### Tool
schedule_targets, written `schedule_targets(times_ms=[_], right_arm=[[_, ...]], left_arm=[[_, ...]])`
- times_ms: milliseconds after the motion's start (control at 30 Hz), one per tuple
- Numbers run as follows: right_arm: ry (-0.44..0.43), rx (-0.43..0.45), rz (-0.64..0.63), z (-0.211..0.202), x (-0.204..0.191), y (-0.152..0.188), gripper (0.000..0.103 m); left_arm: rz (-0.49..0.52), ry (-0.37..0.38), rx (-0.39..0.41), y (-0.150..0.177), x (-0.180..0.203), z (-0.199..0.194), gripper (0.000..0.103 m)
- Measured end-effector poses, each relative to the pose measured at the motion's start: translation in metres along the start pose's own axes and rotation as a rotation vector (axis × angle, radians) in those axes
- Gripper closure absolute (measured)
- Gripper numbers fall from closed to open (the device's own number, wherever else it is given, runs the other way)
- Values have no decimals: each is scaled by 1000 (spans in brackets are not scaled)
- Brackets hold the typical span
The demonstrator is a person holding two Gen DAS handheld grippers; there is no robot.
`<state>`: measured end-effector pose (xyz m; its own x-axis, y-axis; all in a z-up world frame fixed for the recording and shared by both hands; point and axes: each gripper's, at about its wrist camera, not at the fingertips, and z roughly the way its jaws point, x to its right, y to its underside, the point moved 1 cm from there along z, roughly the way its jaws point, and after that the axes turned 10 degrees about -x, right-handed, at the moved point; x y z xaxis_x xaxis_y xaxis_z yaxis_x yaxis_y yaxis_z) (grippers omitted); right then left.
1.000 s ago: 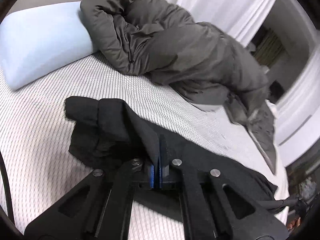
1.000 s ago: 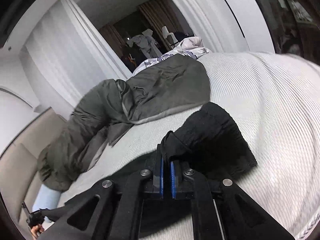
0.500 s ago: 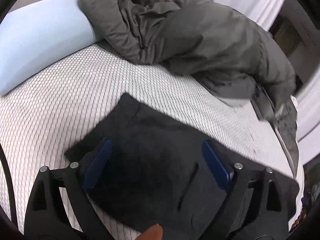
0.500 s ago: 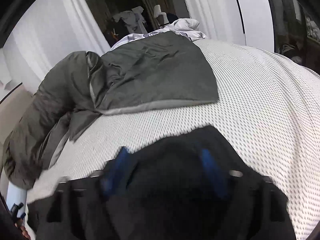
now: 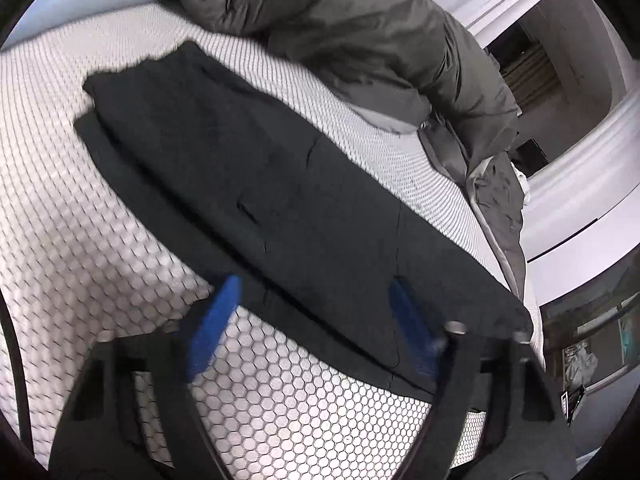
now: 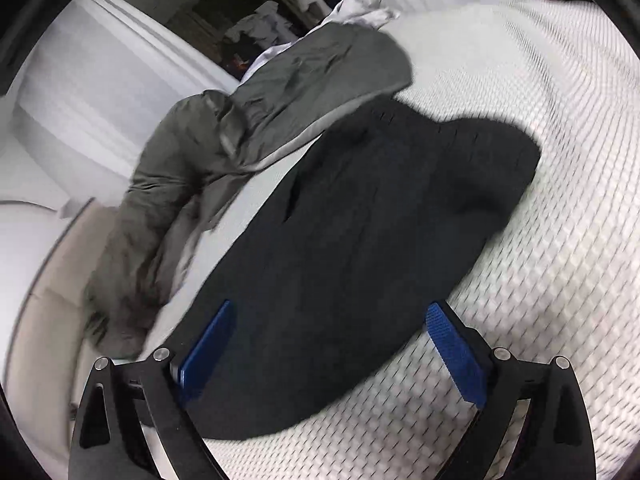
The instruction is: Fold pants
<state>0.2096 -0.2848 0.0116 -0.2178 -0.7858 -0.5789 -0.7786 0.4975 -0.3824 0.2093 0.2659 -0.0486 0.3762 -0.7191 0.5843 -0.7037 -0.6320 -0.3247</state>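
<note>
My left claw (image 5: 316, 320) is partly spread, its jaws just narrowing from wider, gripping nothing; the near edge of the pants (image 5: 280, 184) lies between the blue pads (image 5: 212, 324). My right claw (image 6: 332, 344) is spread wide, just opening further, empty, hovering over the pants (image 6: 360, 260). The black pants lie flat on the white bed (image 5: 100, 200); in the left view the long axis runs upper left to lower right, beside the grey duvet (image 5: 380, 40).

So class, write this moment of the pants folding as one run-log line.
left gripper: open, jaws just closing, nothing gripped | right gripper: open, jaws just opening | black pants: released, flat on white bedspread
</note>
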Motion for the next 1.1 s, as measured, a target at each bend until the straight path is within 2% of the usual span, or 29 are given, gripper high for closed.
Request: schedule_targets(times_ms=[67,167,233,267,300,400,467,600,733,833,900,967,1100], right_arm=[[-2,-24,-36,1,-6,3,5],[11,-22,-114,-1,-20,8,5],[30,-22,-118,5,-24,9,5],[41,-25,-109,9,-23,8,5],[50,-29,-96,13,-22,7,5],[64,-37,-76,18,-19,5,5],[73,-22,-75,15,-19,4,5],[81,0,-62,6,-14,3,5],[103,-19,-32,11,-4,2,5],[124,-24,-28,13,-2,2,5],[130,-25,-42,14,-5,2,5],[136,-29,-52,17,-9,2,5],[157,-38,-65,21,-11,2,5]], left_arm=[[10,-11,-36,5,0,14,46],[24,-56,-36,5,2,29,54],[16,-75,-11,4,0,32,67],[6,-90,12,4,-1,34,83],[-5,-99,23,4,-4,34,94],[-19,-58,65,4,-8,26,99],[18,-48,91,10,-2,14,101],[58,-51,101,19,1,-1,101],[-5,-75,3,18,-16,18,99],[1,-73,12,18,-11,18,89],[-6,-38,13,20,-11,12,59],[-30,-23,27,23,-15,5,48],[-59,0,10,27,-24,-1,48]])
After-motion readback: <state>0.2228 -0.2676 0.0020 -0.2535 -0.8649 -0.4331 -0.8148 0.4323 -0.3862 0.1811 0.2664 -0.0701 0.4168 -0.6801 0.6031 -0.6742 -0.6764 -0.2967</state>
